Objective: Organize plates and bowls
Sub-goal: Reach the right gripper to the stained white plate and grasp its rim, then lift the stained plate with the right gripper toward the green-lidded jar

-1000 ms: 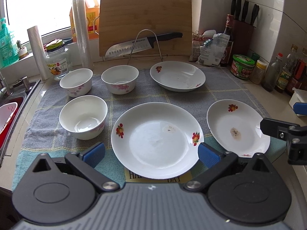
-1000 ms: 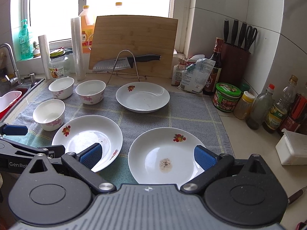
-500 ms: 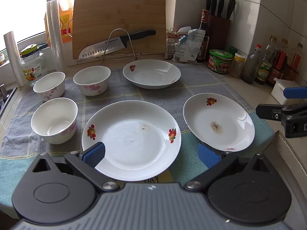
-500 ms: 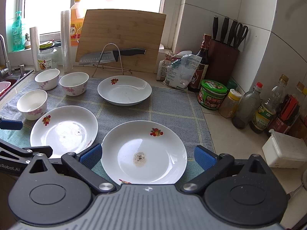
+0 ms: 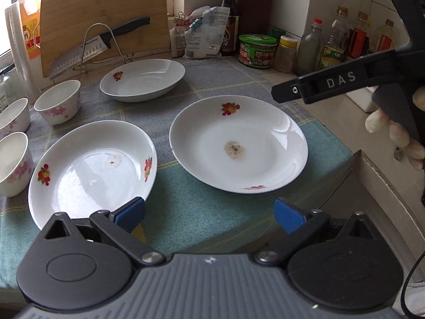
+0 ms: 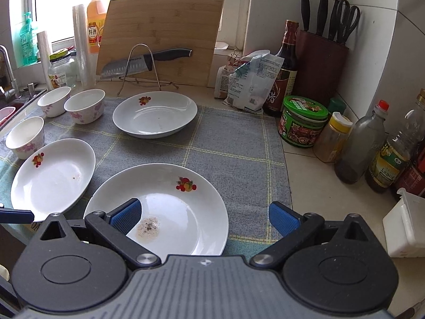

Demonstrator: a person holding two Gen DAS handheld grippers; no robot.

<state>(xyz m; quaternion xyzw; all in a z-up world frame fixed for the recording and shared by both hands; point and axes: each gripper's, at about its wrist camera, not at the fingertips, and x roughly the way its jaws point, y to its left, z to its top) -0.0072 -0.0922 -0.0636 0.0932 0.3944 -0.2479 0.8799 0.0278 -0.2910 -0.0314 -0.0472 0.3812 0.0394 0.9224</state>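
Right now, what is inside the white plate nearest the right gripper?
The white fruit-print plate holds only a brownish speckled residue patch near its centre. The right gripper is open above it; its blue left pad and body hide the plate's near edge.

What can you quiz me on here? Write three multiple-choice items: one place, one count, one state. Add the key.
1. Where is the knife?
A. In front of the cutting board
B. In the sink
C. On a plate

2. How many bowls stand on the cloth?
A. Two
B. Three
C. Five

3. What state is the right gripper in?
A. Shut on a plate
B. Shut on a bowl
C. Open, holding nothing

Key: 1 A, its blade lies across the upright board's face; 2 B, three flowered bowls sit at the cloth's left; 3 C, its blue pads stand wide apart with nothing clamped.
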